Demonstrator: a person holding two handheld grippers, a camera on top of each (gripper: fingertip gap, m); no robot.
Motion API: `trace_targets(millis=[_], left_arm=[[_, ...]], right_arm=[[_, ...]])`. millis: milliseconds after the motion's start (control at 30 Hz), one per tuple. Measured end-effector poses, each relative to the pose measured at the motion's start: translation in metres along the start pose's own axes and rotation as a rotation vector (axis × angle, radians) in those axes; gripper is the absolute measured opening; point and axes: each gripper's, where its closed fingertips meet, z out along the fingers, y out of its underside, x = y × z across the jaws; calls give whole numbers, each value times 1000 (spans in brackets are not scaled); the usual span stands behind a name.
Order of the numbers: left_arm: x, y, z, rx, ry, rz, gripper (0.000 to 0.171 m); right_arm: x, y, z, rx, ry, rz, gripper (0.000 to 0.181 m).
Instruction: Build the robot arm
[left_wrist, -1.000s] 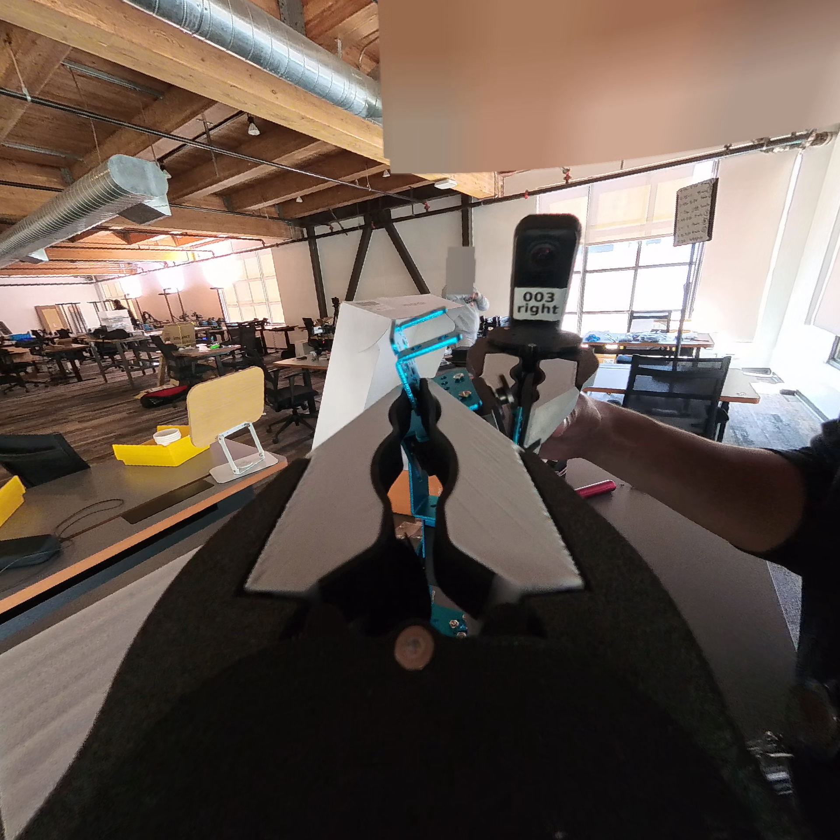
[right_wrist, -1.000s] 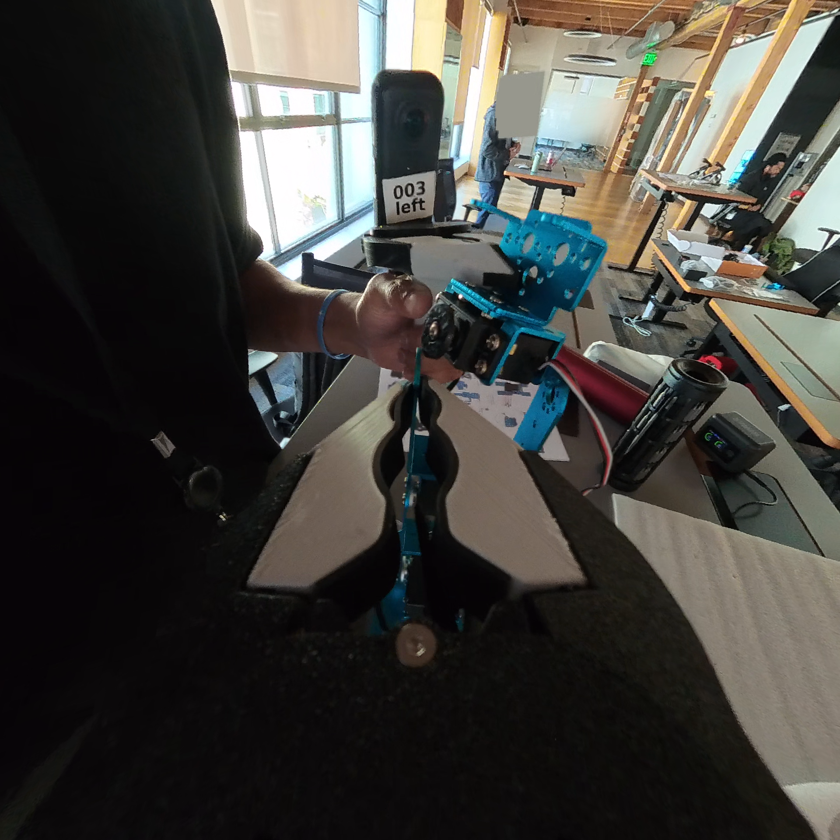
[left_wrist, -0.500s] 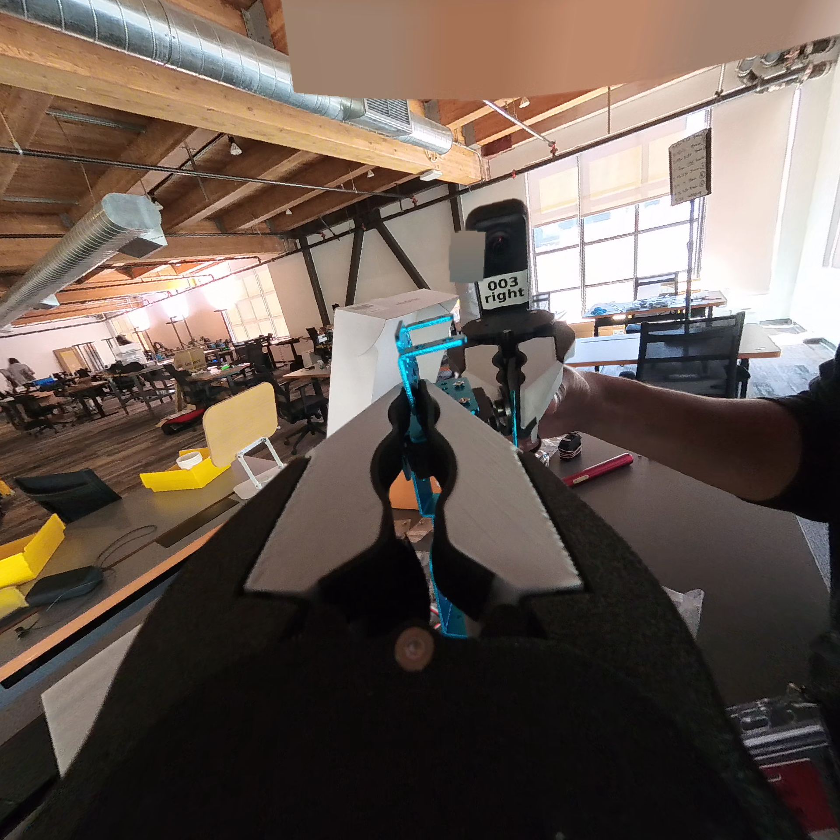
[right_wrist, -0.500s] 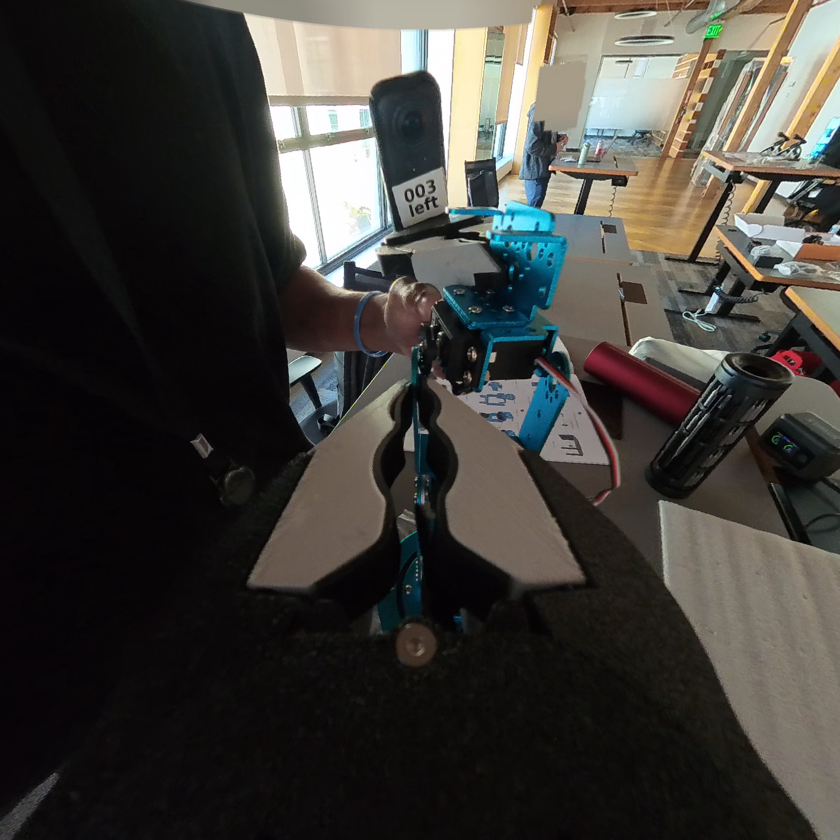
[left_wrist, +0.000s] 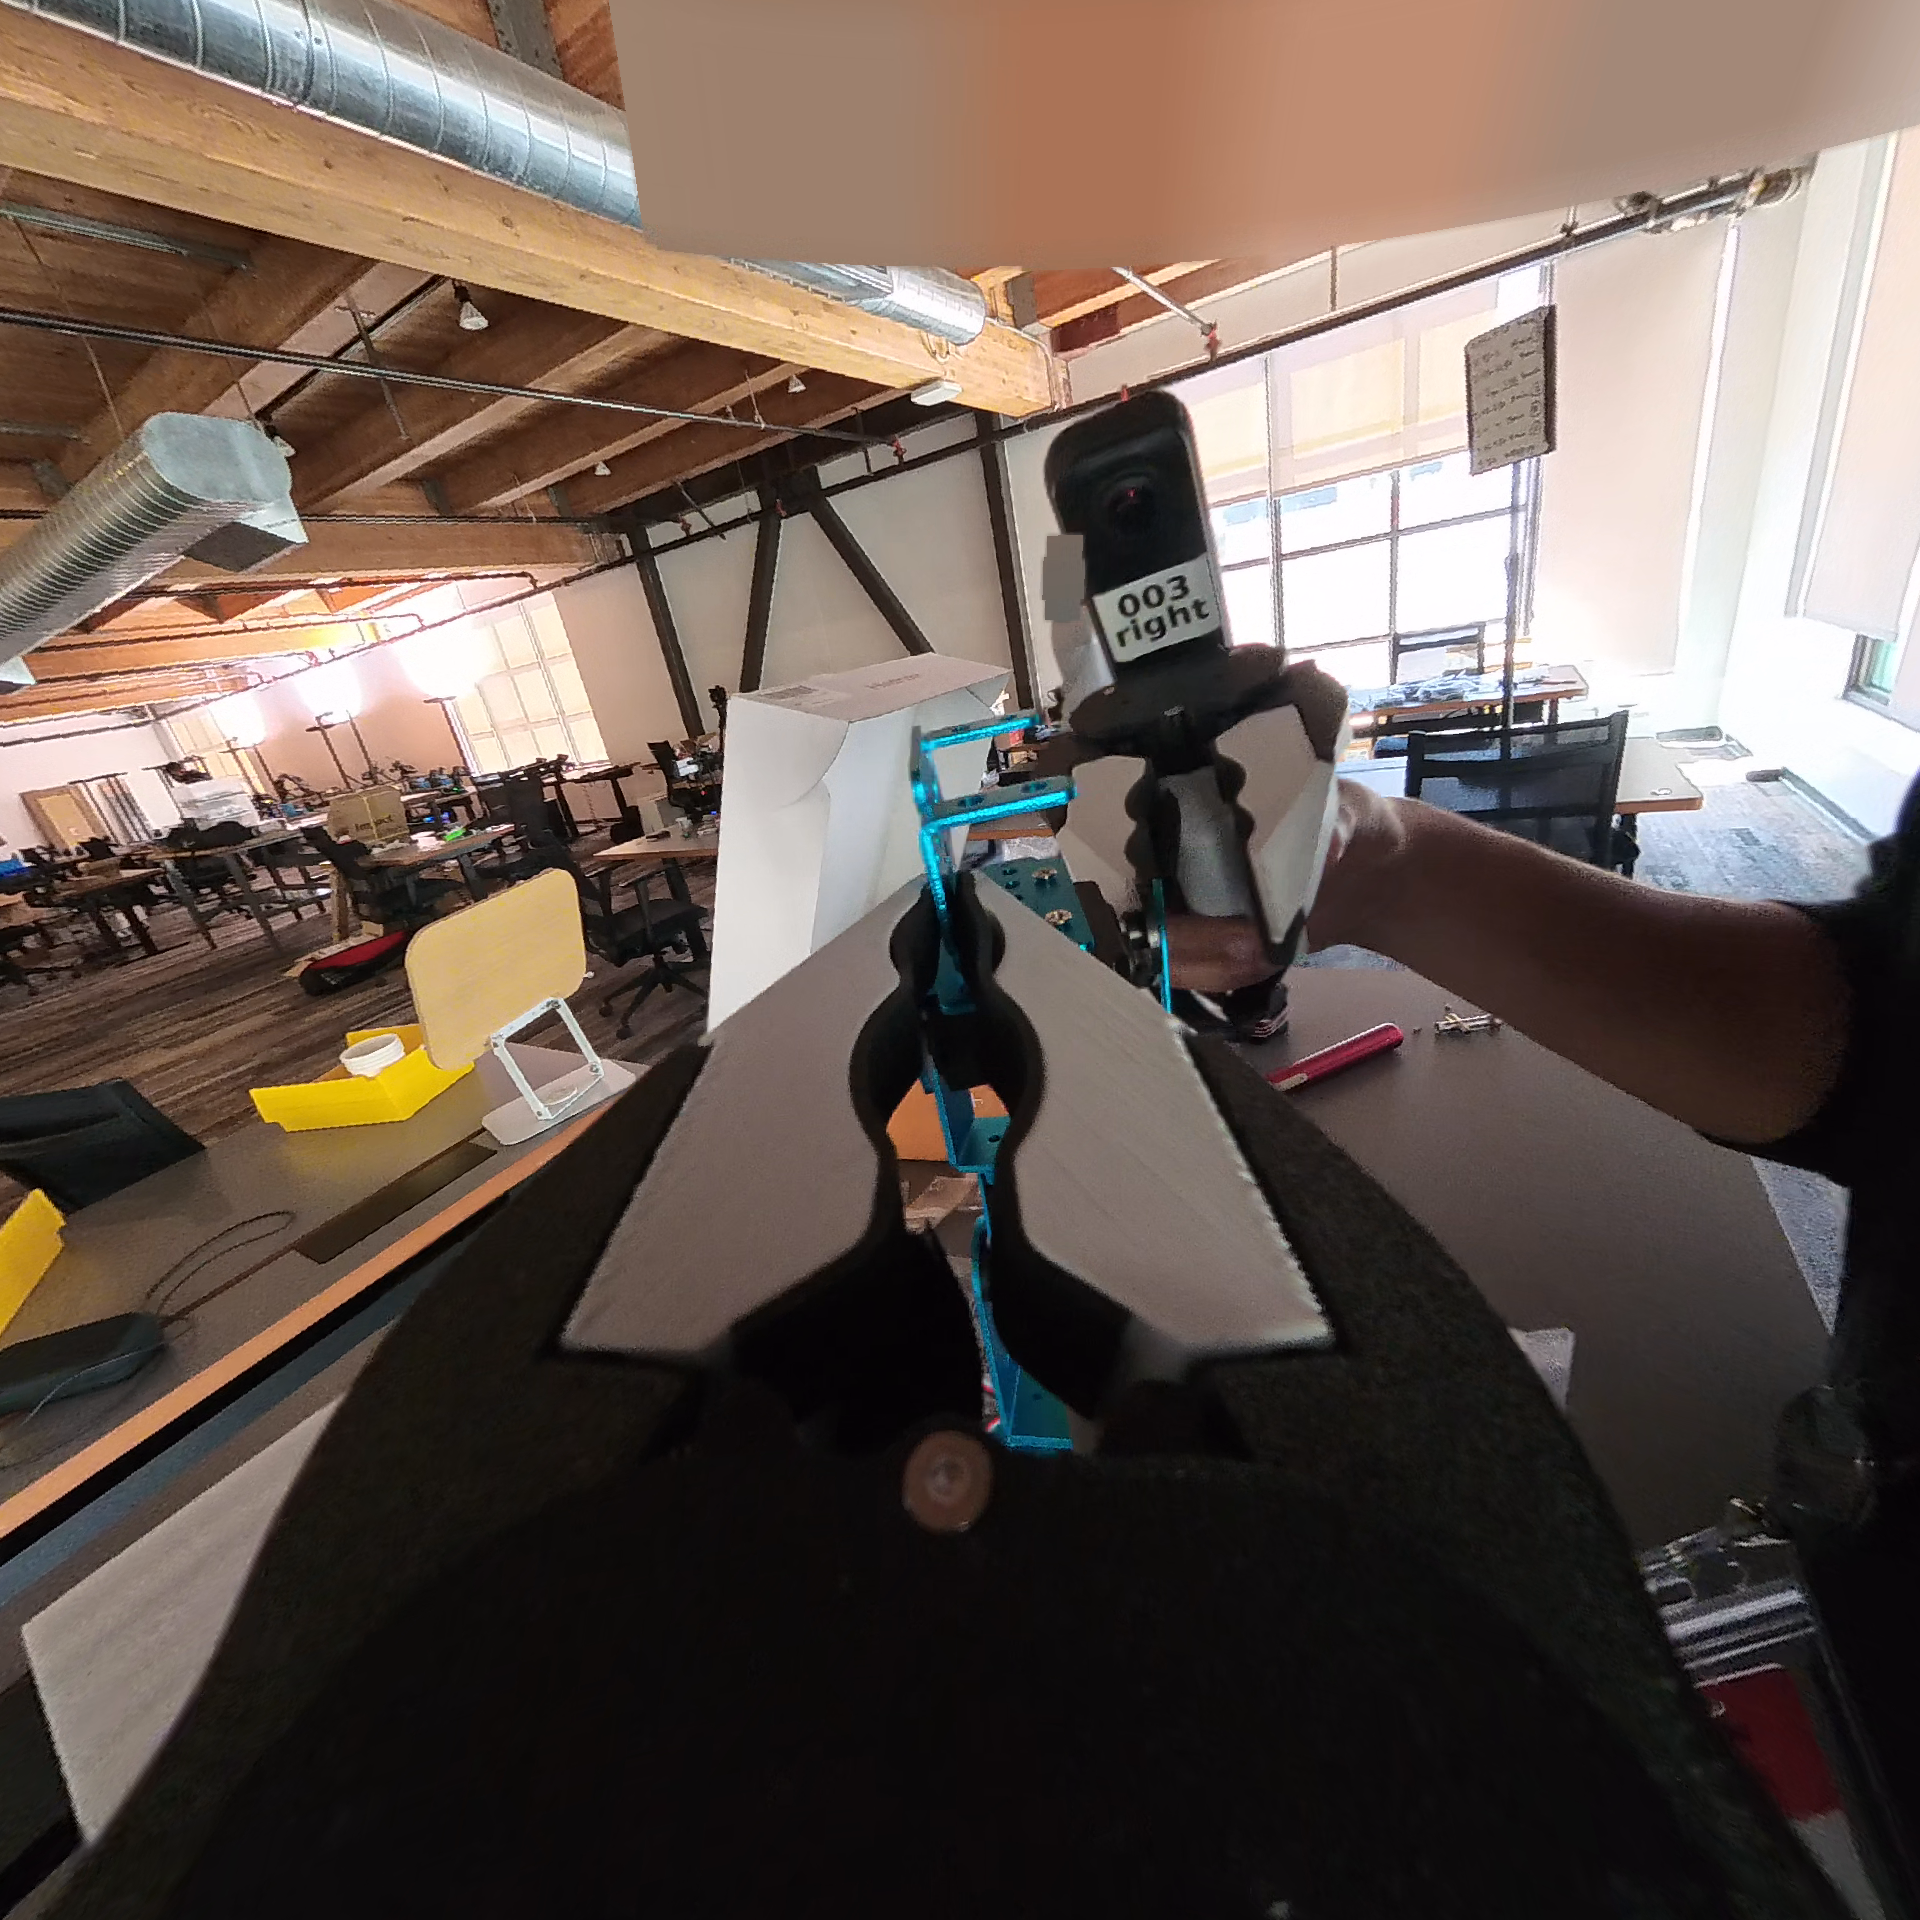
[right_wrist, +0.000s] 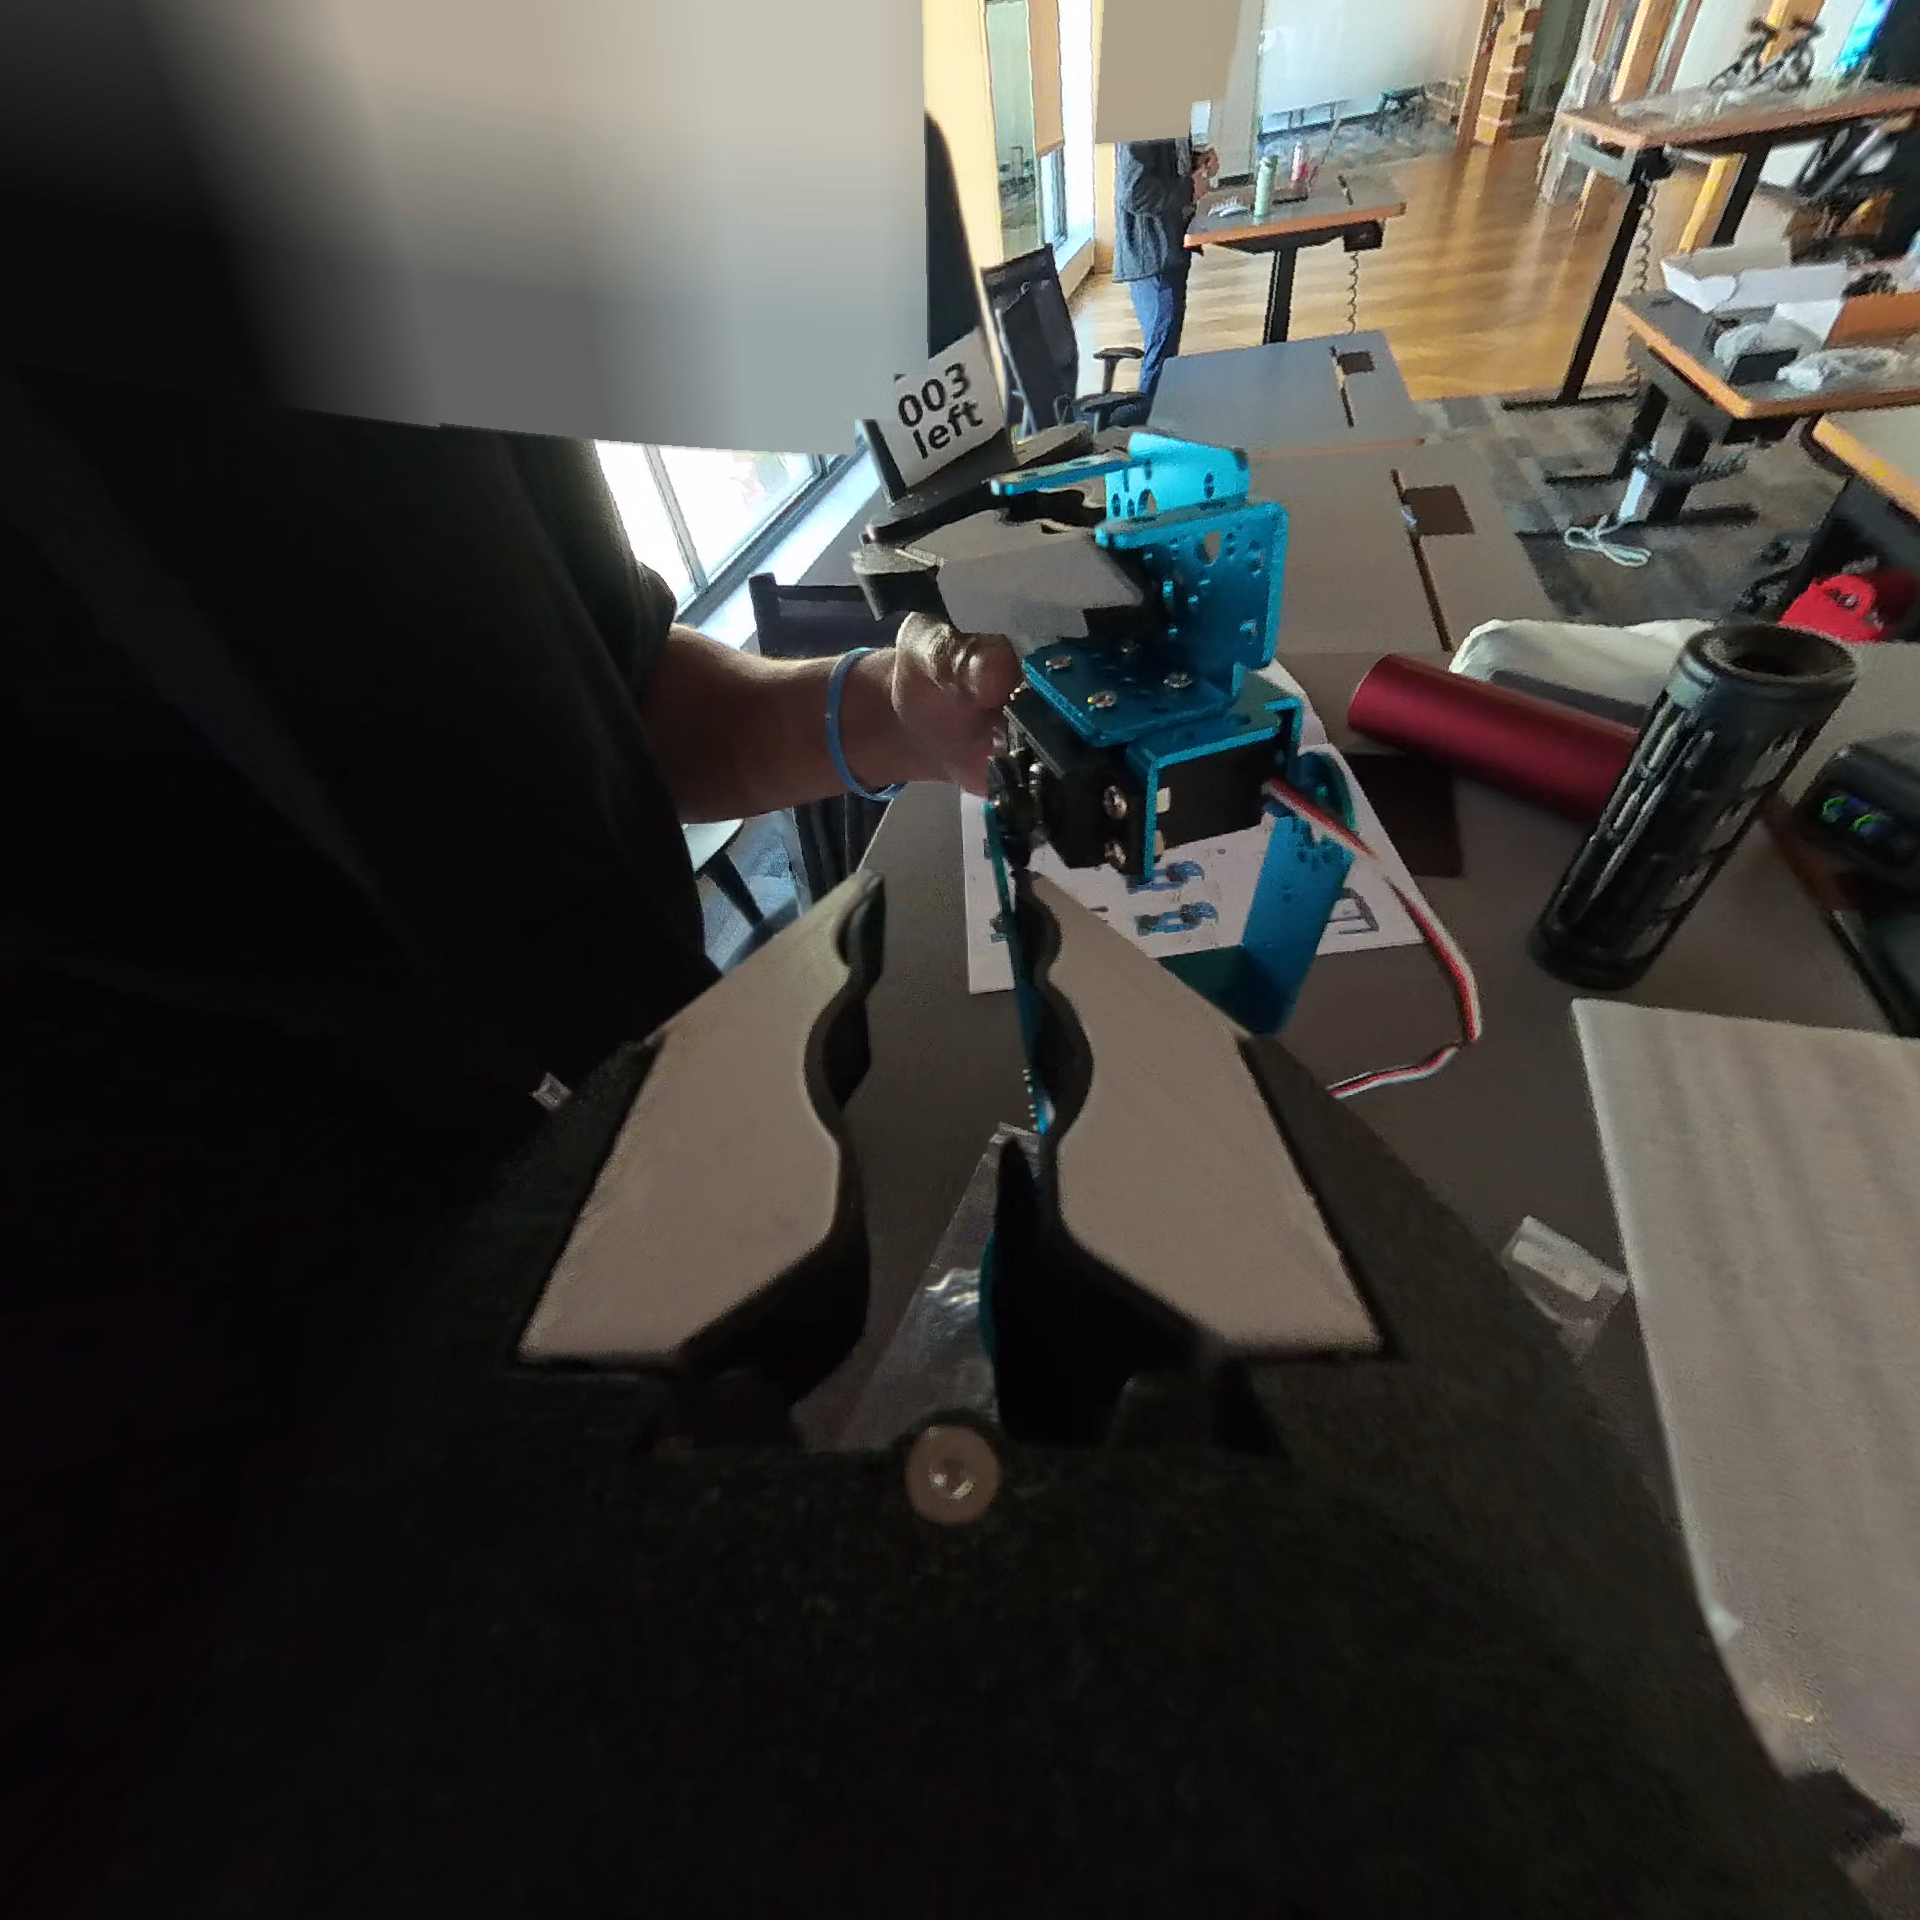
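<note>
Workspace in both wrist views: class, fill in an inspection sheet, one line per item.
Surface: dark desk, partly covered by a white foam sheet.
Job's things: blue bracket assembly with a black servo, held above the desk.
Clutter: red tube, black patterned cylinder, printed sheet, red pen, loose screws, white box.
Grippers: left tool shut on the assembly's upper bracket; right tool open, a thin blue plate lying against one finger.
Cables: red, white and dark servo lead hanging to the desk.
Surroundings: open office with desks, chairs, wooden beams and ducts; a person stands far off.
</note>
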Motion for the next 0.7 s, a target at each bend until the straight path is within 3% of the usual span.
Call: trace_targets(millis=[33, 133, 167, 300, 433, 567, 700], left_arm=[[0, 0, 0, -1, -1, 8, 1], [1, -1, 1, -5, -2, 5, 1], [1, -1, 1, -2, -2, 1, 1], [1, -1, 1, -13, 12, -9, 2], [4, -1, 3, -7, 19, -4, 2], [6, -1, 5, -4, 9, -23, 2], [5, 0, 4, 10, -5, -91, 1]], right_arm=[[3, -3, -3, 26, 31, 23, 33], [3, -32, -29, 257, 24, 95, 27], [11, -38, -37, 303, 52, 130, 32], [36, -15, -26, 241, 389, 48, 70], [43, -6, 2, 260, 424, 119, 92], [48, 0, 16, 191, 627, 56, 78], [54, 1, 17, 160, 775, 37, 76]])
